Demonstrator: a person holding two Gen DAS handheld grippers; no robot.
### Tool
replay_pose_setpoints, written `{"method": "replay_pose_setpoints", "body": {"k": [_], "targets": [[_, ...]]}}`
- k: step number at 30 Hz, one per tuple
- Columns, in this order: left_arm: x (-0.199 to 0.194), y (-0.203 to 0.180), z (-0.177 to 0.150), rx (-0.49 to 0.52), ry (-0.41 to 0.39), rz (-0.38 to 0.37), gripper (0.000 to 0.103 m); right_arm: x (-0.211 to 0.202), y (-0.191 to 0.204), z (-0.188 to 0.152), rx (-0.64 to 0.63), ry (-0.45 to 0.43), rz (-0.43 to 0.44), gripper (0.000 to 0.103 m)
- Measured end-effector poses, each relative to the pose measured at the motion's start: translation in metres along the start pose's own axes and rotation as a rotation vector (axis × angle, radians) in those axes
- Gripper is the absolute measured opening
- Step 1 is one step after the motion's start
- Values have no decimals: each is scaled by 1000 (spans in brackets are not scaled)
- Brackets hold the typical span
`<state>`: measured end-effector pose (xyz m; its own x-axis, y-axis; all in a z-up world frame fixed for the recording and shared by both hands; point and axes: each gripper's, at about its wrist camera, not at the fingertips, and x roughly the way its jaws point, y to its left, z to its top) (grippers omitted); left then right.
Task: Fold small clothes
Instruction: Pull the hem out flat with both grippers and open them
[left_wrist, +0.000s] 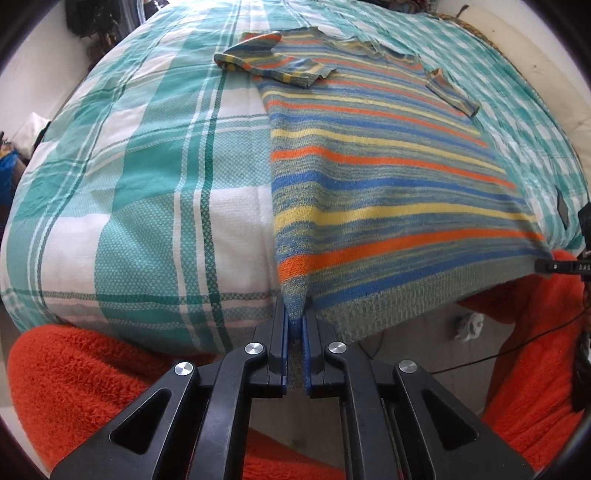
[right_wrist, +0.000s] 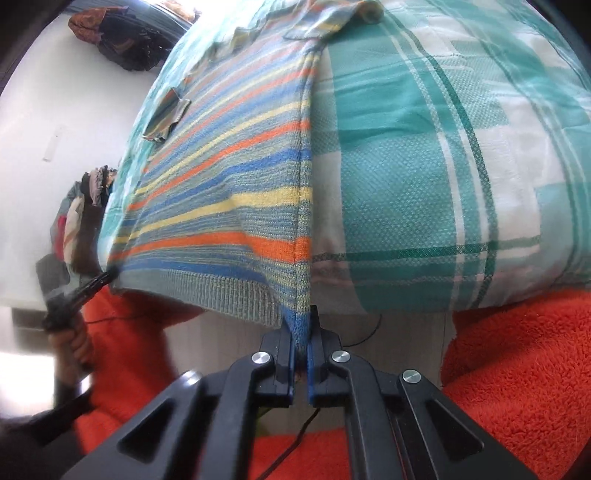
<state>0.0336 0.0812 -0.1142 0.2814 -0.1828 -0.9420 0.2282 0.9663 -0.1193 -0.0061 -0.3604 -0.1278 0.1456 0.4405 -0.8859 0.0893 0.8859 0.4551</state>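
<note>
A striped knit sweater (left_wrist: 369, 147) in orange, blue, yellow and grey lies spread on a bed, hem toward me and pulled off the bed edge. My left gripper (left_wrist: 295, 314) is shut on its left hem corner. My right gripper (right_wrist: 303, 317) is shut on the right hem corner of the same sweater (right_wrist: 229, 166). The left sleeve (left_wrist: 266, 62) is folded over the chest; the right sleeve (left_wrist: 450, 92) lies on the body. The right gripper's tip (left_wrist: 557, 266) shows at the right edge of the left wrist view, and the left gripper's tip (right_wrist: 96, 282) at the left of the right wrist view.
The bed has a teal and white plaid cover (left_wrist: 147, 166). The person's orange fleece clothing (left_wrist: 92, 376) fills the lower edges of both views. A pile of clothes (right_wrist: 81, 214) sits on the floor left of the bed. A black cable (left_wrist: 498, 354) runs across the floor.
</note>
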Motion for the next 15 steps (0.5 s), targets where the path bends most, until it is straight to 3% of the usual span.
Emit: {"method": "replay_pose_setpoints", "body": {"k": [4,11,13,15], "targets": [[17,2,0,-50,23,46,4,32,-17,0,78,53,-31,4],[36,-15,7,-46,41,184,9,51,-18,5,146,21,-97,5],[32,-15,3,-43,49,198,21,50,-22,1,161,33,-144,18],[22,-13,-4,-54,48,235,66,42,-28,-6,174,42,-188,31]]}}
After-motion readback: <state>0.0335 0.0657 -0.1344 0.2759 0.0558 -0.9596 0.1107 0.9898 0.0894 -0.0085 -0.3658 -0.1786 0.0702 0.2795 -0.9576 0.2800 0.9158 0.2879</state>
